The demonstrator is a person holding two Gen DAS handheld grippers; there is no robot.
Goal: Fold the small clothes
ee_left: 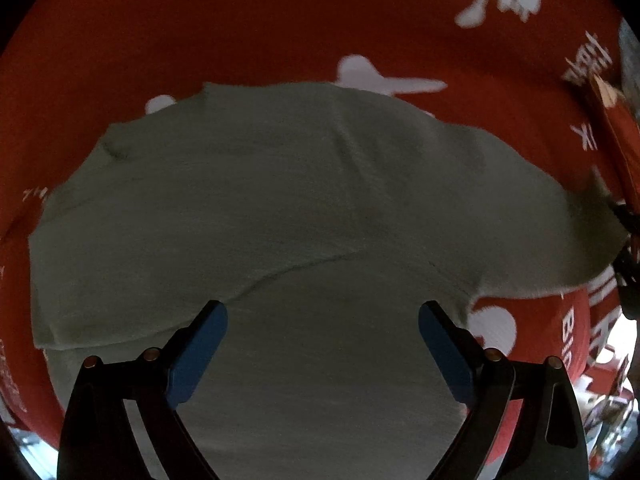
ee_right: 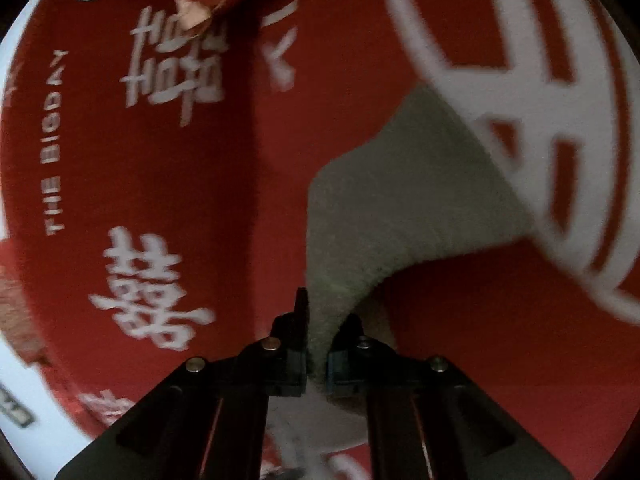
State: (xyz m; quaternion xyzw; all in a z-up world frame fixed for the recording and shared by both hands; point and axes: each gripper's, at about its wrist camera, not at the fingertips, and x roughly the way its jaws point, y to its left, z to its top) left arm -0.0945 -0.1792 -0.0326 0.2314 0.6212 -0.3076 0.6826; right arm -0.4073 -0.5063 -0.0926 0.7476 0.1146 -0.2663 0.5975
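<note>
One grey-green garment (ee_left: pixel 280 200) lay spread on the red cloth (ee_left: pixel 240 20) with white lettering, already doubled over itself, a fold edge running across its middle. The left claw (ee_left: pixel 323 316) hung straight above it, blue pads (ee_left: pixel 200 352) wide apart and gripping nothing. The right claw (ee_right: pixel 317 344) was pinched together on a corner of the garment, a narrow tongue of fabric rising out from between its fingers.

It looked a light, limp thing, knit and slightly fuzzy, so I judged it would drape and sag the instant it was lifted and would not slip easily from the pads. Corners and hemmed edges seemed the places to take it; a pinch in the middle would likely only bunch it. With one corner held, the opposite corner looked like the sensible grab for the left.
</note>
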